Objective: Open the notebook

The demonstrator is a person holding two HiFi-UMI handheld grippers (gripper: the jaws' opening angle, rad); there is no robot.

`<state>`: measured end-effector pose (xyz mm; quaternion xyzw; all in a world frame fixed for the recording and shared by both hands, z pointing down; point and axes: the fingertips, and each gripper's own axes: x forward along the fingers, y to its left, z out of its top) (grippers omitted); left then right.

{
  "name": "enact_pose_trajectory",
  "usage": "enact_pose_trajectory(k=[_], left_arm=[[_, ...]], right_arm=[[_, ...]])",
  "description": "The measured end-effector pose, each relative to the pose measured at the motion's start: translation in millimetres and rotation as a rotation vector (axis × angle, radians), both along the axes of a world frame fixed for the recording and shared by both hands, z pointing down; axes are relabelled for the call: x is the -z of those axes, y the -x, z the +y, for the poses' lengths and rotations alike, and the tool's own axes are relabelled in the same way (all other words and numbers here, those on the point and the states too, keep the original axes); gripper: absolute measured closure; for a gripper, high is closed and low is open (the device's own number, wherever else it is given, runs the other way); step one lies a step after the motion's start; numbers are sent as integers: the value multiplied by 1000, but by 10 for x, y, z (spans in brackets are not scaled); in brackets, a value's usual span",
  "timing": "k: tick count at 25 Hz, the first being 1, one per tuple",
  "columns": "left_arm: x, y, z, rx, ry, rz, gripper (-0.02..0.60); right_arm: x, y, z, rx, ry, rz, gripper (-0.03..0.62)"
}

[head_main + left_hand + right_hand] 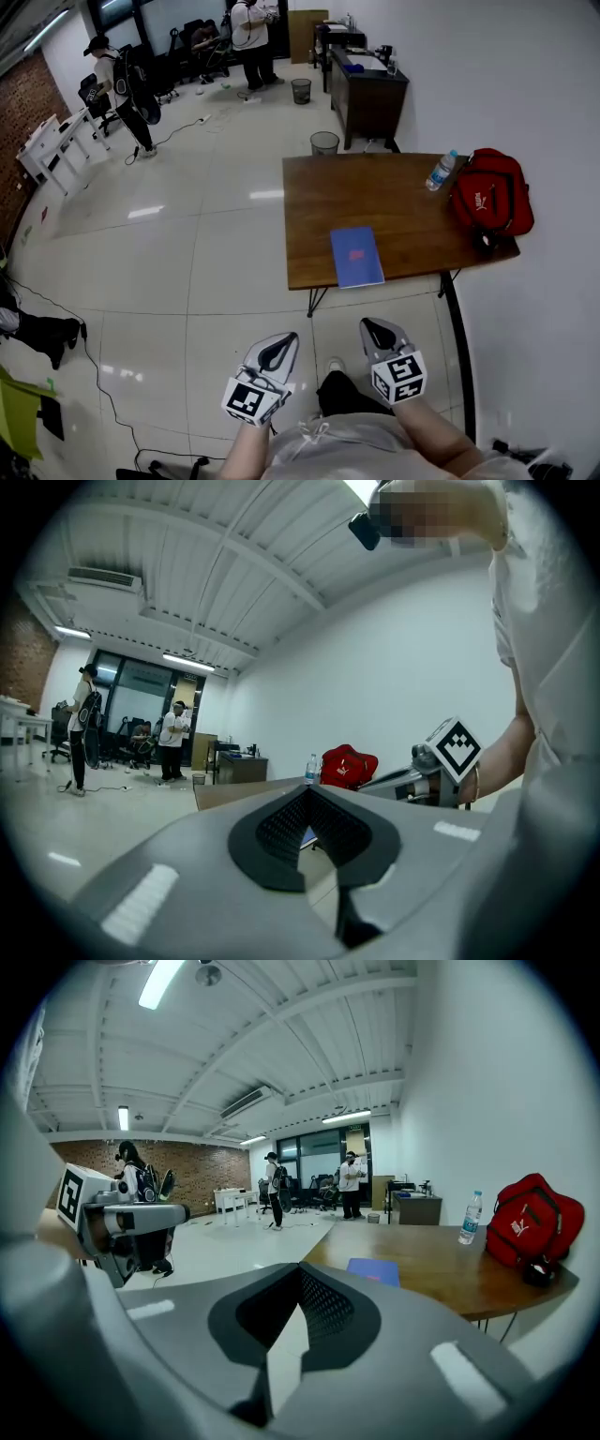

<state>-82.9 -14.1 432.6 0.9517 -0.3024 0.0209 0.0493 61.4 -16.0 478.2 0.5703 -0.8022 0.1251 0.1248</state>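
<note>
A blue notebook [356,256] lies closed near the front edge of the brown wooden table [375,192]; the right gripper view also shows the notebook [374,1270]. Both grippers are held low in front of the person's body, well short of the table. My left gripper [284,339] is shut and empty, its fingertips meeting in its own view [306,794]. To its right, my right gripper [368,325] is also shut with nothing held [300,1269]. Both point toward the table.
A red bag [492,197] and a water bottle [441,171] stand on the table's right end. A wire bin [324,142] and a dark desk [367,89] sit behind it. People [251,37] stand far off. A cable [103,380] crosses the floor at left.
</note>
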Motion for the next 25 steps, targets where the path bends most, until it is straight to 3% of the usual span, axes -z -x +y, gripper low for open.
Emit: enact_pose_trajectory(k=[14,15,17,25], left_arm=[[-605,-766,-1527,23,173,4,577],[-663,-822,-1592,21,186,-2,577],[-793,-933,-1708,19,216,-15,577],[-1244,-1230,-1854,-36,331,-18,577]], right_arm=[[-690,-1067,-1492,-100,149,11,588],[-760,-1138,-1557,-113,159,8,587],[-924,-1267,-1659,-139,189,-2,508],[-1637,-1505,-1677,-194,346,-37,510]])
